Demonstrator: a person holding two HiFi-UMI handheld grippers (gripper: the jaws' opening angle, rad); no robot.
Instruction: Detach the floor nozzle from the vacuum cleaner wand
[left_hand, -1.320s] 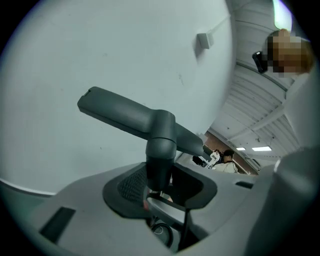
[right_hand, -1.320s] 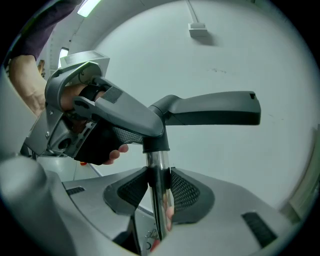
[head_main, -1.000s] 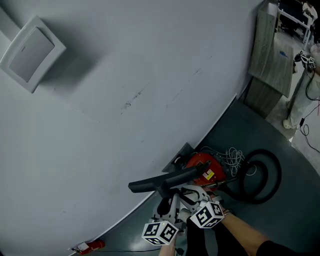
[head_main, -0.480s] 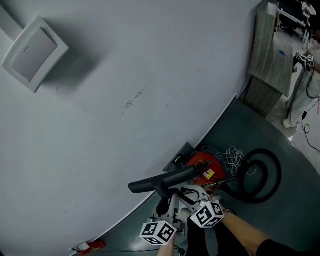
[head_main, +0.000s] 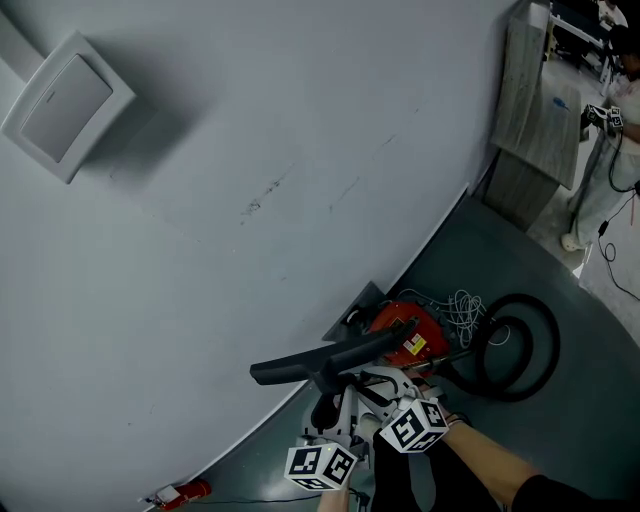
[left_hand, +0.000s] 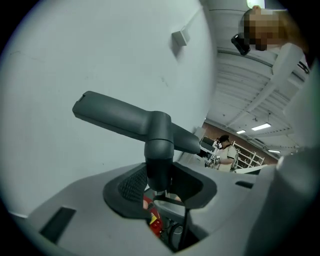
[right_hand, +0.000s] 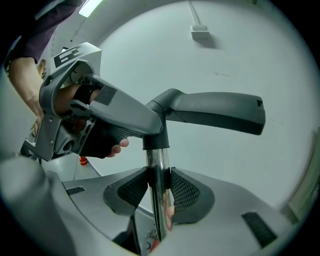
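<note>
The dark grey floor nozzle (head_main: 320, 360) is held up off the floor, in front of the pale wall. In the left gripper view its wide head (left_hand: 117, 116) stretches left and right above its round neck (left_hand: 159, 165). My left gripper (left_hand: 160, 182) is shut on that neck. My right gripper (right_hand: 159, 192) is shut on the chrome wand (right_hand: 157, 175) just below the nozzle's collar (right_hand: 156, 139). From the right gripper view the left gripper (right_hand: 100, 107) reaches in from the left to the nozzle (right_hand: 212, 112). In the head view both grippers, left (head_main: 328, 408) and right (head_main: 378, 388), sit close together under the nozzle.
The red vacuum body (head_main: 408, 335) lies on the dark floor by the wall, with a black hose loop (head_main: 522, 350) and a white cable bundle (head_main: 462, 310) beside it. A white box (head_main: 65, 105) is fixed to the wall. A wooden cabinet (head_main: 540, 110) and a person (head_main: 608, 130) are far right.
</note>
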